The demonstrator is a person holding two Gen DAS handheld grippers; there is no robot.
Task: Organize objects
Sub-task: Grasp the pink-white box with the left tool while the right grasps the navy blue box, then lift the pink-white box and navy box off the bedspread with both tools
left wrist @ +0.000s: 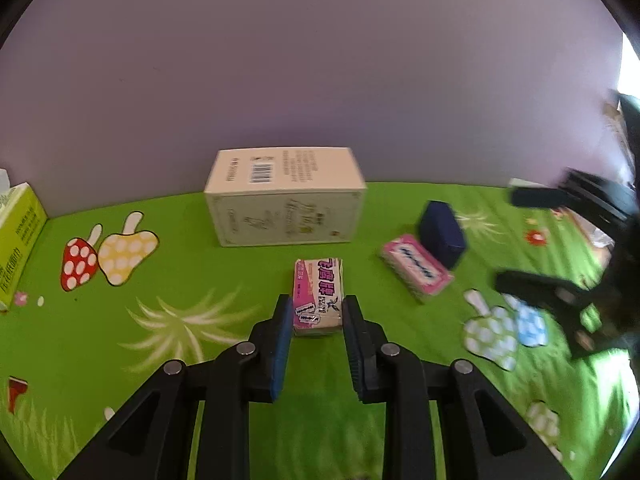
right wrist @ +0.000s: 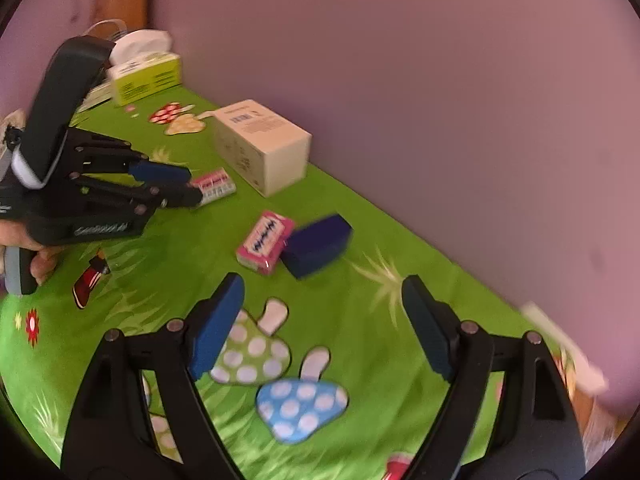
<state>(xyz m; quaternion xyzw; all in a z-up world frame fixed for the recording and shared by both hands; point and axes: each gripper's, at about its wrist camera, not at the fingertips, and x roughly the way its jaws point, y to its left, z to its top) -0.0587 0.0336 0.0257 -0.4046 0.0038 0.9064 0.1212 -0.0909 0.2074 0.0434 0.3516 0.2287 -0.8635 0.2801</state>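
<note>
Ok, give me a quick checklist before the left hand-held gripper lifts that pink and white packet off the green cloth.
1. Left hand-held gripper closed on the pink and white packet: ok, a blue pad sits against each long side.
2. Grip depth: not ok; only the packet's near end is between the pads.
3. Room ahead: ok, the white box stands apart behind the packet.
4. Neighbours: ok, the pink box and dark blue box lie off to the side.
5. Right hand-held gripper: ok, open, empty, over the mushroom prints.
6. Where the packet should go: cannot tell.
</note>
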